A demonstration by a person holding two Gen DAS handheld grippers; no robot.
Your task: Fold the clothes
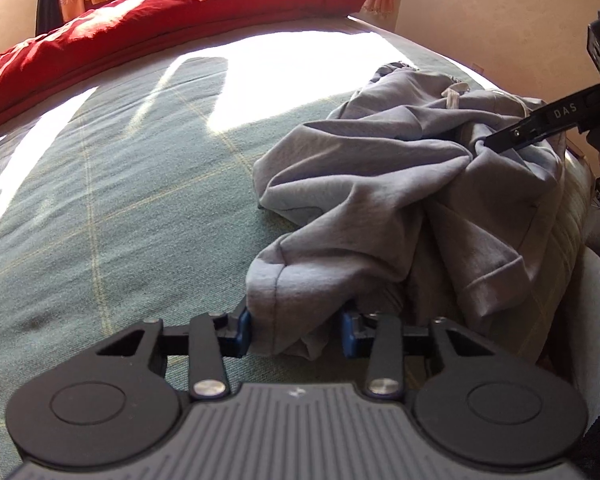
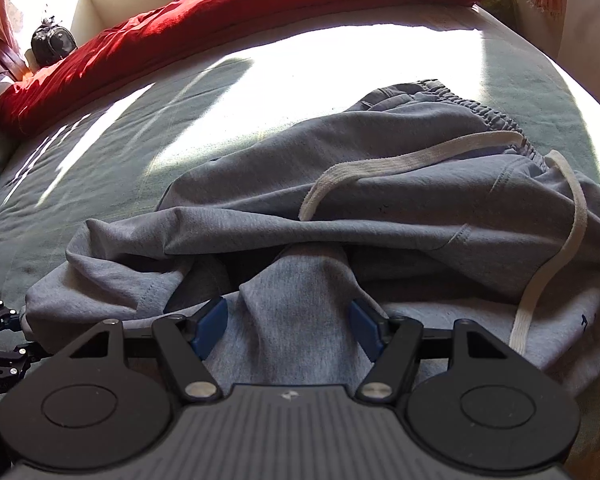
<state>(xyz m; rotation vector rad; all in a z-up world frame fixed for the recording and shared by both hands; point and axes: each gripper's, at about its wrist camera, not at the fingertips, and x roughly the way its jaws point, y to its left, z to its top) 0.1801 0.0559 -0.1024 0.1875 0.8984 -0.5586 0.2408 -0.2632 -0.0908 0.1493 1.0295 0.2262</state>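
Left wrist view: the left claw [image 1: 298,330] has a hem fold of the grey sweatpants [image 1: 400,192] bunched between its blue pads; the pads look pressed on the cloth, so it appears to be gripping.
Right wrist view: the right claw [image 2: 288,326] stands wide, a ridge of the grey sweatpants [image 2: 300,216] rising between its pads without being pinched.
Progress: barely begun, judging by the heap; no flat fold shows, and spreading, smoothing and folding all look left to do.
Garment look: soft grey fleece, crumpled in deep creases, with a gathered elastic waistband [image 2: 472,108] and a pale flat drawstring [image 2: 384,162] trailing loosely across it.
Place: on the green bed cover [image 1: 100,200], towards the near edge, well apart from the red duvet [image 1: 172,8].
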